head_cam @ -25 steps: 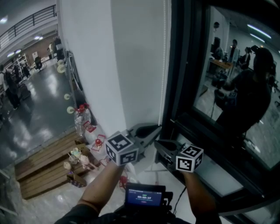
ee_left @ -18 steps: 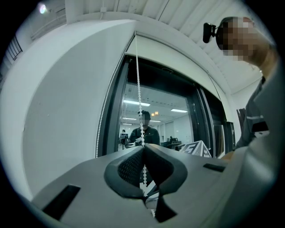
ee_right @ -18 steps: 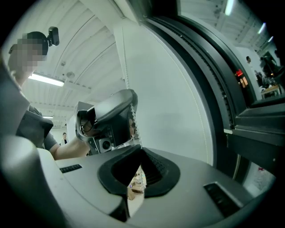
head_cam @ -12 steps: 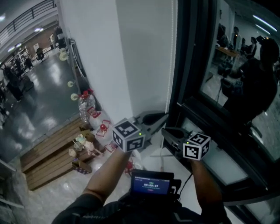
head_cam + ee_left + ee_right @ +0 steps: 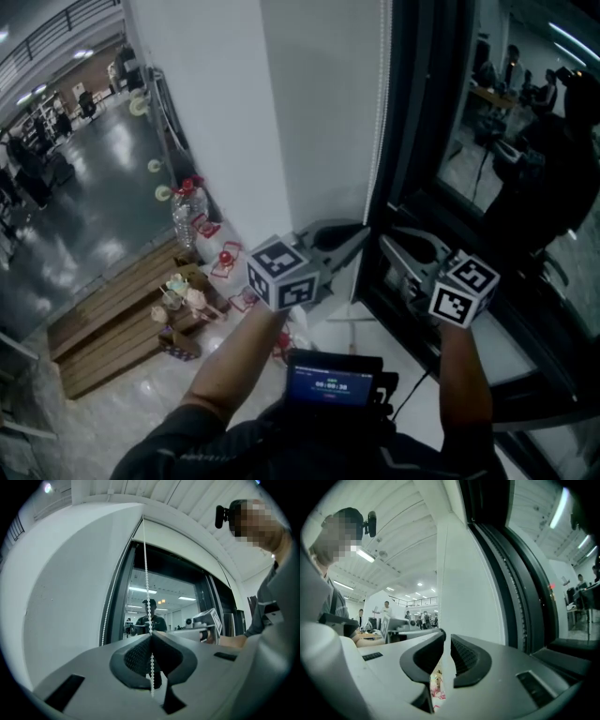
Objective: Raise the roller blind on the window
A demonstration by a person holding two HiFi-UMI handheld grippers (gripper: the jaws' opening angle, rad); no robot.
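Observation:
A white bead chain [image 5: 380, 112] hangs beside the dark window frame [image 5: 417, 141]. In the left gripper view one strand of the chain [image 5: 146, 573] runs straight down into my left gripper [image 5: 151, 637], which is shut on it; a second strand [image 5: 108, 606] hangs further left along the frame. In the head view my left gripper [image 5: 364, 232] points at the chain from the left. My right gripper [image 5: 387, 240] stands just right of it, a bit higher. Its jaws have just been opening, and in the right gripper view the right gripper [image 5: 446, 638] shows a narrow gap with no chain in it.
A white wall [image 5: 309, 112] lies left of the window; the glass [image 5: 525, 131] reflects a person and a lit room. Below left are a water bottle [image 5: 187, 217], small toys [image 5: 183, 298] and a wooden pallet [image 5: 98, 333]. A screen device [image 5: 333, 384] hangs at the chest.
My right gripper has risen and shifted right along the window frame, and its jaws have parted. The left gripper has stayed shut on the chain.

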